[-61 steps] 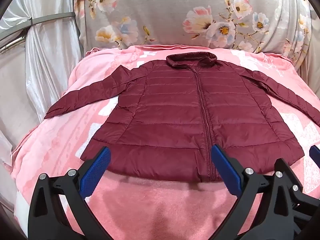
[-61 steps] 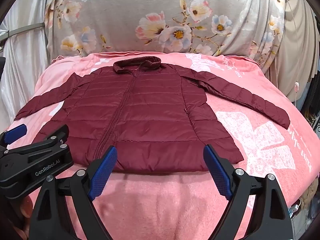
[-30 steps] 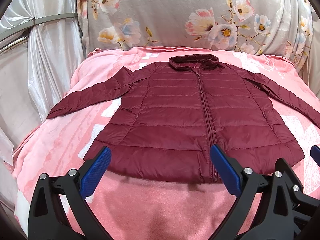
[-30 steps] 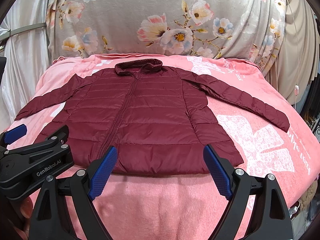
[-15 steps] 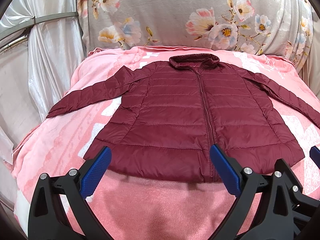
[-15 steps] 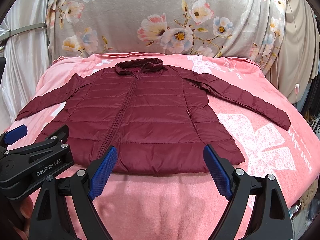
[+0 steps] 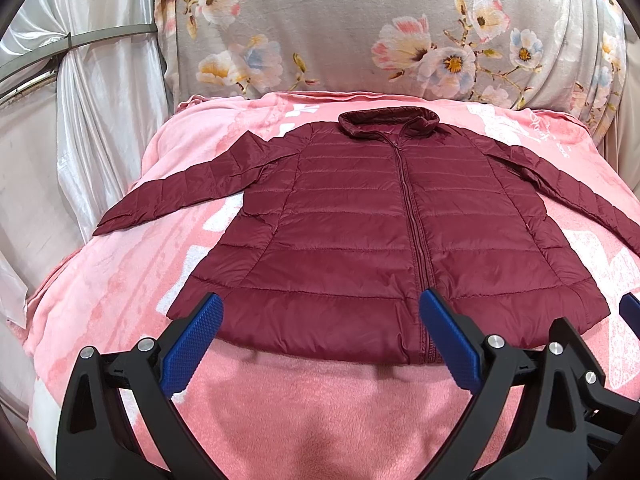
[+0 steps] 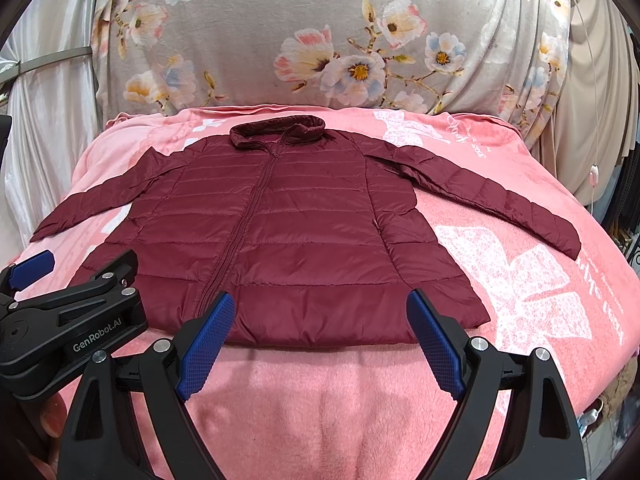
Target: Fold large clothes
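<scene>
Both grippers are wide open and hold nothing: the left gripper (image 7: 320, 344) and the right gripper (image 8: 320, 340) hover before the hem of a maroon jacket (image 7: 384, 232), which lies flat, zipped, sleeves spread, on a pink blanket (image 7: 320, 412).

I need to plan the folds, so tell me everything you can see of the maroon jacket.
The maroon jacket is a quilted puffer of shiny, thin-looking fabric. It lies flat, front up, on the pink blanket, zipped closed, stand collar farthest from the cameras, hem nearest. Both sleeves spread outward and down. Nothing else touches it; the left gripper and right gripper hover open by the hem.
</scene>
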